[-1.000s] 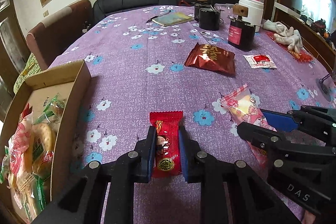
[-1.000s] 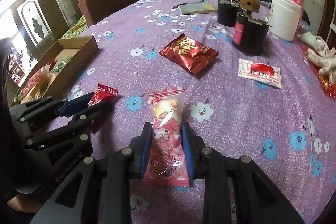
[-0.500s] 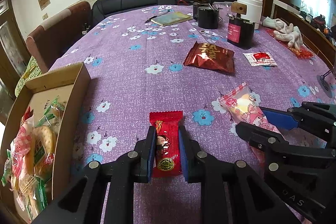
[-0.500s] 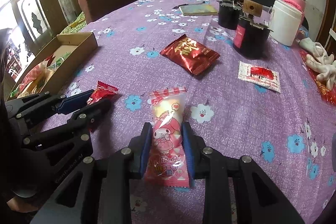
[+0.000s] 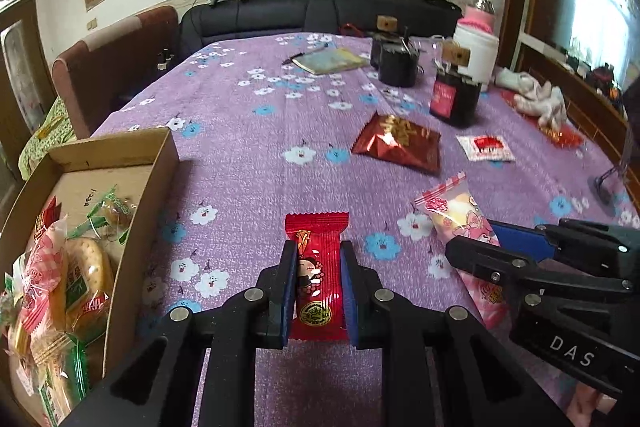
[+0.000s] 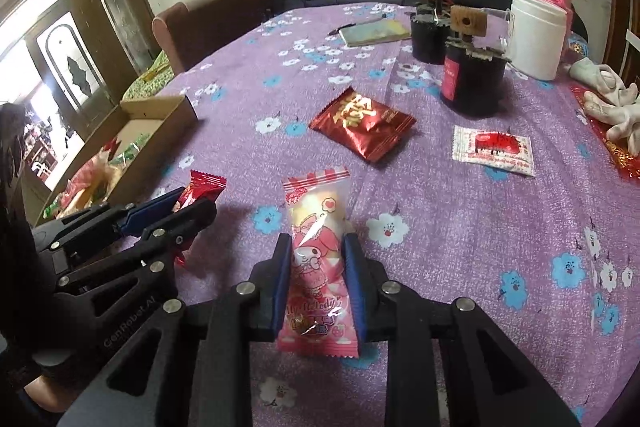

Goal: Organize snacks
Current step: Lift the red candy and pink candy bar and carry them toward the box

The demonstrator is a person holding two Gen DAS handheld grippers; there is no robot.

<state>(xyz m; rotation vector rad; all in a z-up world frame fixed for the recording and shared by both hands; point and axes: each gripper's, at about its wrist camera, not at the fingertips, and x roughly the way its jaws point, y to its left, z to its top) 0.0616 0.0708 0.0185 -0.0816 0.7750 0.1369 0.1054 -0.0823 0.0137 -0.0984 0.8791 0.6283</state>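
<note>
Left wrist view: the left gripper [image 5: 316, 277] is pinching a red candy packet [image 5: 316, 275] across its width, both blue pads pressed against the wrapper's long edges. Right wrist view: the right gripper [image 6: 318, 281] is pinching a pink cartoon-print snack packet [image 6: 318, 263] in the same manner. Both packets appear to be lifted just off the purple floral tablecloth [image 6: 460, 247], though the views do not settle this.

Destination: the cardboard box [image 5: 160, 163], at the table's left edge near the left gripper, already partly filled with wrapped snacks [image 5: 76, 275]. Its far end shows bare cardboard.

Procedure, as judged from this state:

1. Keep both grips firm. The wrappers are thin film and are likely to slip or crumple if the pads relax.
2. Carry the red candy packet over the near wall of the box first. The left gripper has the shorter path.
3. Raise each packet above the box wall before crossing it. A trailing wrapper end can catch on the cardboard rim.
4. Release over the bare end of the box, not onto the existing pile.
5. Route the right gripper behind the left to avoid collision; the two tools are close together.

Remaining on the cloth: a dark red foil bag [image 6: 362, 129] and a white-and-red sachet [image 6: 494, 147].
</note>
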